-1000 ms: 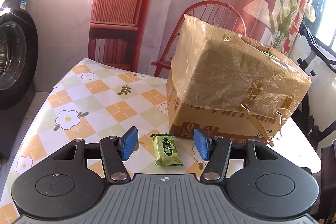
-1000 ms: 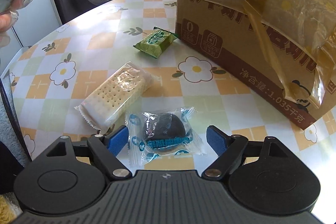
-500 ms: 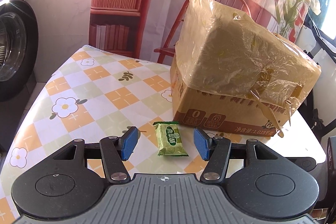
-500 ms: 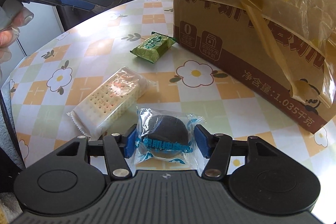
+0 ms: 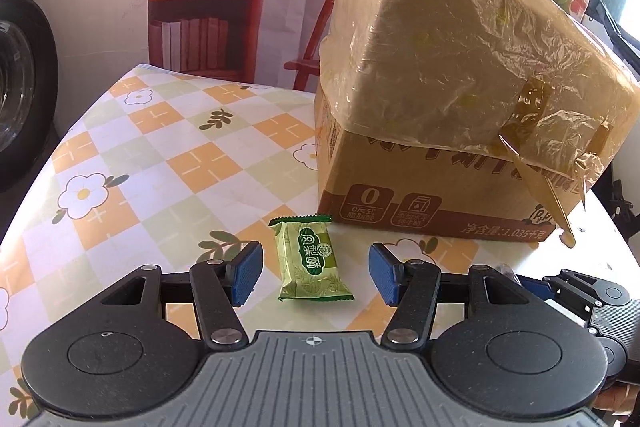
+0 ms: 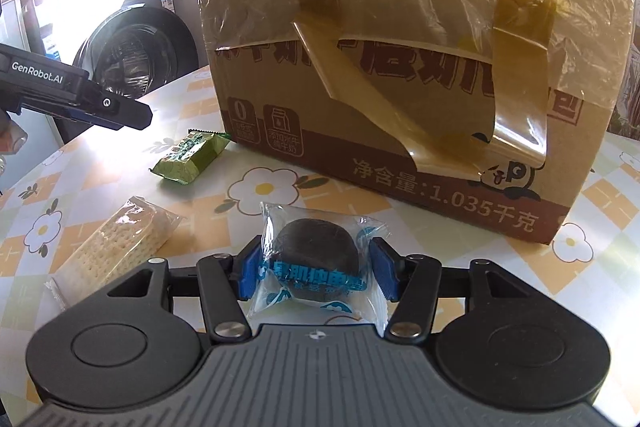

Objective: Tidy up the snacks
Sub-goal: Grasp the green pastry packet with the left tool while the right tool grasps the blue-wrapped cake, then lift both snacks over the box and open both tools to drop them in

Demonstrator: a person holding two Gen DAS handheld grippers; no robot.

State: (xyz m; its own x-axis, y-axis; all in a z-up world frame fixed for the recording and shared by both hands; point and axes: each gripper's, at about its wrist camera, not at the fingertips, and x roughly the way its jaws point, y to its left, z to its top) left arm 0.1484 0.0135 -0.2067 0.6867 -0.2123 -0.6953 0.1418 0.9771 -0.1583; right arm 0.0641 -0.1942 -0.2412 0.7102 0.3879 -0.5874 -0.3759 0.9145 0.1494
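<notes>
A green wrapped snack (image 5: 312, 262) lies on the flowered tablecloth, between the blue pads of my open left gripper (image 5: 316, 273), which hovers over it without touching. It also shows in the right wrist view (image 6: 191, 157). My right gripper (image 6: 316, 273) is shut on a dark round snack in a clear blue-printed wrapper (image 6: 318, 261) and holds it slightly above the table. A clear pack of crackers (image 6: 116, 247) lies to its left. A big cardboard box (image 5: 452, 99) covered in plastic film stands just behind; it also fills the right wrist view (image 6: 400, 47).
The table (image 5: 168, 163) has a checked, flowered cloth. A red chair (image 5: 316, 39) stands behind the box. A washing machine (image 5: 20, 83) is at the left. The left gripper's body (image 6: 76, 99) shows at the left of the right wrist view.
My right gripper has closed on the dark round snack and lifted it toward the box. My left gripper has moved forward over the green snack, still open.
</notes>
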